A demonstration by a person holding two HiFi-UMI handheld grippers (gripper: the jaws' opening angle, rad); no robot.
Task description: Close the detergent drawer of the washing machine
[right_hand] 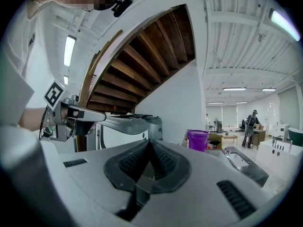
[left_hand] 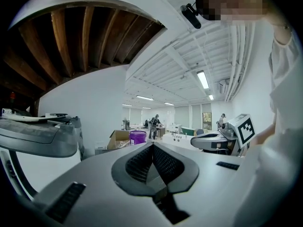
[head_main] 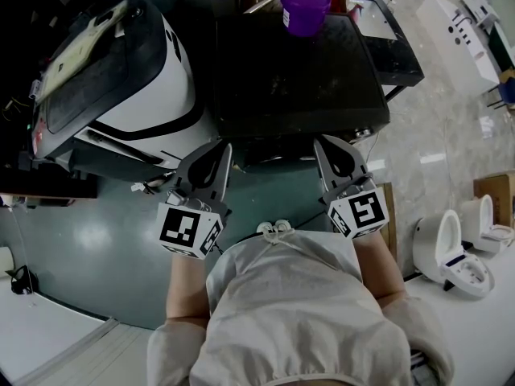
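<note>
Held short of the dark washing machine (head_main: 298,79).
Left gripper (head_main: 218,154) and right gripper (head_main: 325,151): jaws pressed together, empty; purple bucket (head_main: 305,6) on top.

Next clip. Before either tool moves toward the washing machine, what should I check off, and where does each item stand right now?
1. Left tool empty, jaws together: ok.
2. Right tool empty, jaws together: ok.
3. Both tools held short of the washing machine, touching nothing: ok.
4. Detergent drawer located and its position known: cannot tell; no view shows the machine's front.
5. Purple cup upright at the far edge of the machine's top, away from both tools: ok.
</note>
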